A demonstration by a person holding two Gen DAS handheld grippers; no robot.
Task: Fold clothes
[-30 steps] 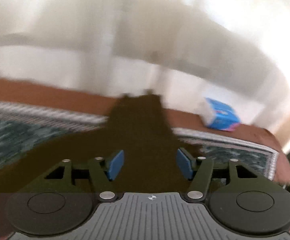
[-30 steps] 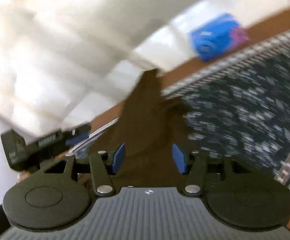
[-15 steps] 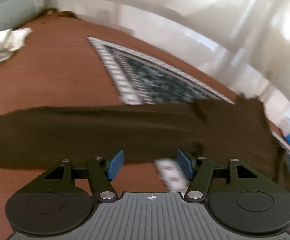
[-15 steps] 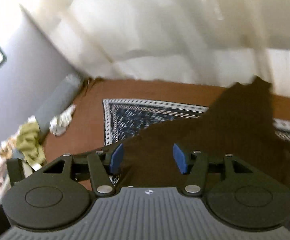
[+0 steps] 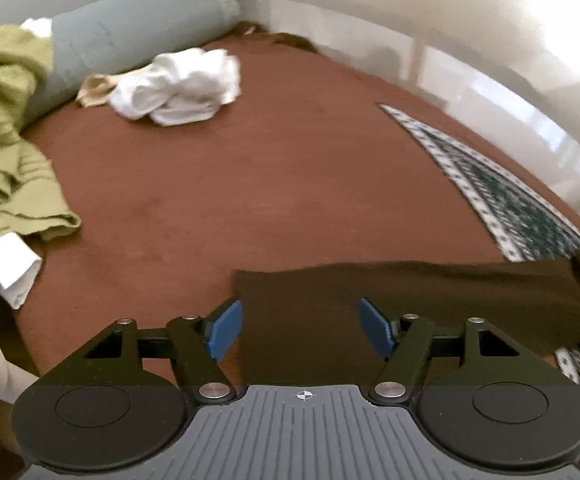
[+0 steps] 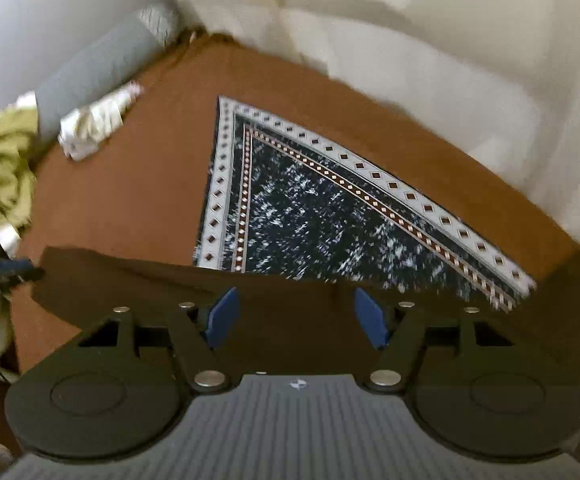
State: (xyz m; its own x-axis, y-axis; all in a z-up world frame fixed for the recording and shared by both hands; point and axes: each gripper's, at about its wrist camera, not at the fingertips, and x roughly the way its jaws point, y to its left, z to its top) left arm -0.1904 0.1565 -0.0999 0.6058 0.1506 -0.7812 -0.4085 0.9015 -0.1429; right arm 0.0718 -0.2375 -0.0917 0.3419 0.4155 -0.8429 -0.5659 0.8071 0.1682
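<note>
Both grippers — left (image 5: 301, 330) and right (image 6: 296, 322), jaws wide, holding nothing — hover over the dark brown garment (image 5: 410, 300), stretched crosswise beneath them.

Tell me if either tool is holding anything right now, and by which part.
Nothing is held. Both the left tool and the right tool are open above the dark brown garment.

No readable text, label, brand, number or sign is shown in either wrist view; only a small crosshair mark is seen on each gripper body.
</note>
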